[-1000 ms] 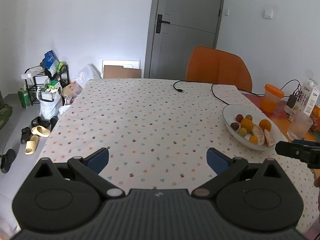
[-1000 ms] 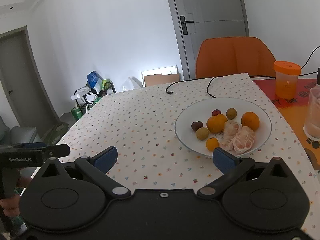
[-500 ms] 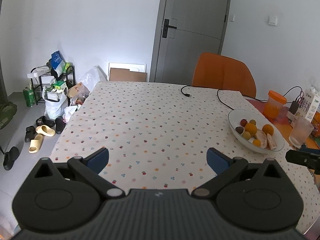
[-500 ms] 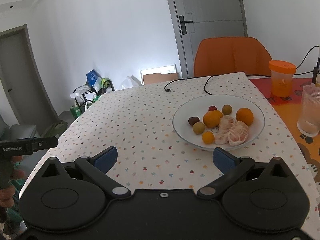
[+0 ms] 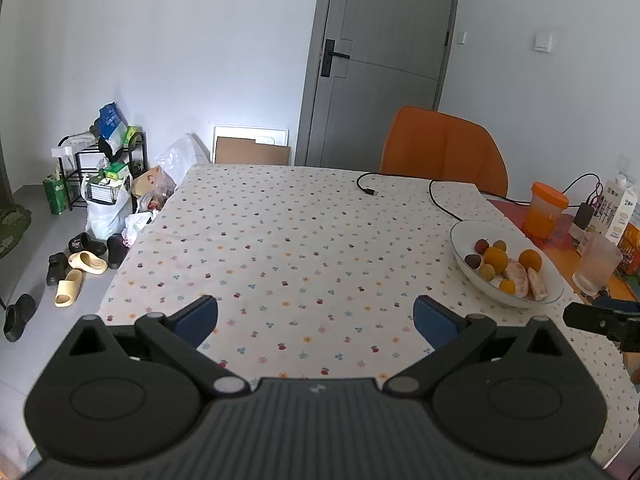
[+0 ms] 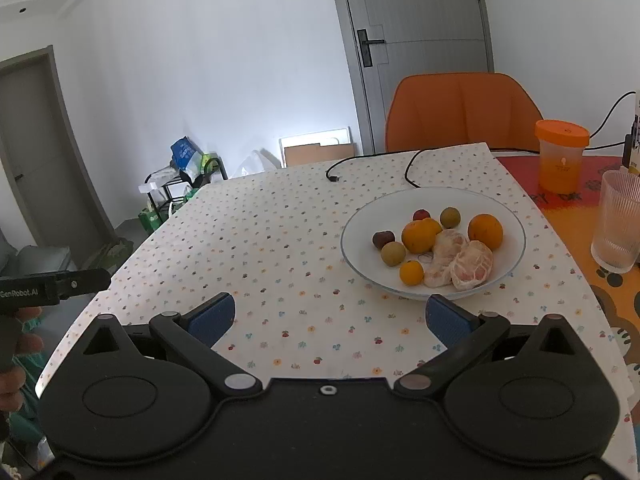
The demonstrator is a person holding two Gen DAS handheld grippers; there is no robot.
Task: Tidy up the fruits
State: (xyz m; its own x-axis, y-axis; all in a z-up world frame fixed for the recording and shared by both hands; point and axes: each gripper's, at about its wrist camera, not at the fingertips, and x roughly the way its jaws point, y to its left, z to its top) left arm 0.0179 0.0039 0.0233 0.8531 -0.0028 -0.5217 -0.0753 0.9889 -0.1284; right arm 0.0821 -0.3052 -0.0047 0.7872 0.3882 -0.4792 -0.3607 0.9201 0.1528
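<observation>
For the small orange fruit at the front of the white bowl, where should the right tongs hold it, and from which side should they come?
Grip the small orange fruit across its round middle, coming down from above with the open right tongs. The white bowl has a raised rim that would likely block a low approach. A green fruit and a peeled fruit lie close by, so close along the freer near-to-far line.

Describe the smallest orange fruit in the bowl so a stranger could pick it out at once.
Find the white bowl on the dotted tablecloth, in front of the orange chair. At its near rim, left of the peeled segments, sits the small orange fruit. It is smooth, bright orange, and clearly smaller than the two oranges behind it.
</observation>
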